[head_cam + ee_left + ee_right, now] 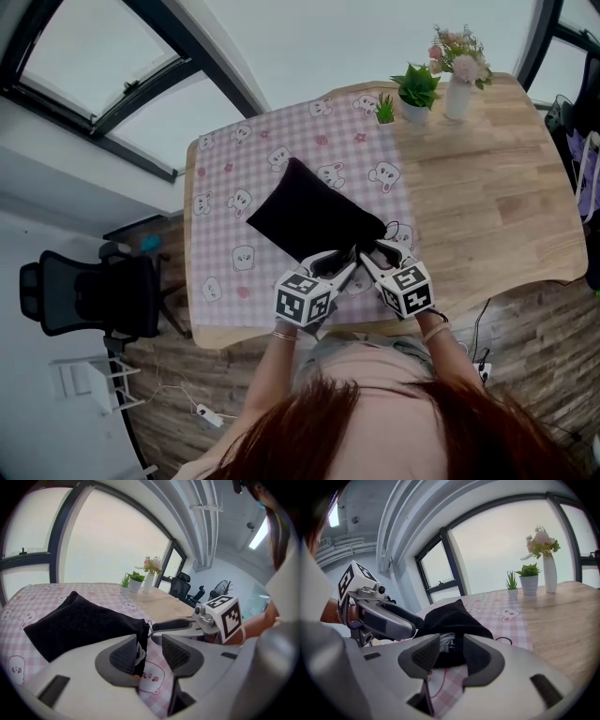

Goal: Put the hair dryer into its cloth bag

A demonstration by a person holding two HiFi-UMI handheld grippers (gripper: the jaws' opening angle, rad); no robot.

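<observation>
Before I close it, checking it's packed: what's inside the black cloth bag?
In the mouth of the bag a pale part shows, probably the hair dryer; black cloth hides the rest.

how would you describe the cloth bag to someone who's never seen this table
Find the wooden table, then the pink checked cloth covering its left half in the head view. The cloth bag lies on that cloth near the person's edge: a plain black pouch, unlike the pale cartoon prints around it.
</observation>
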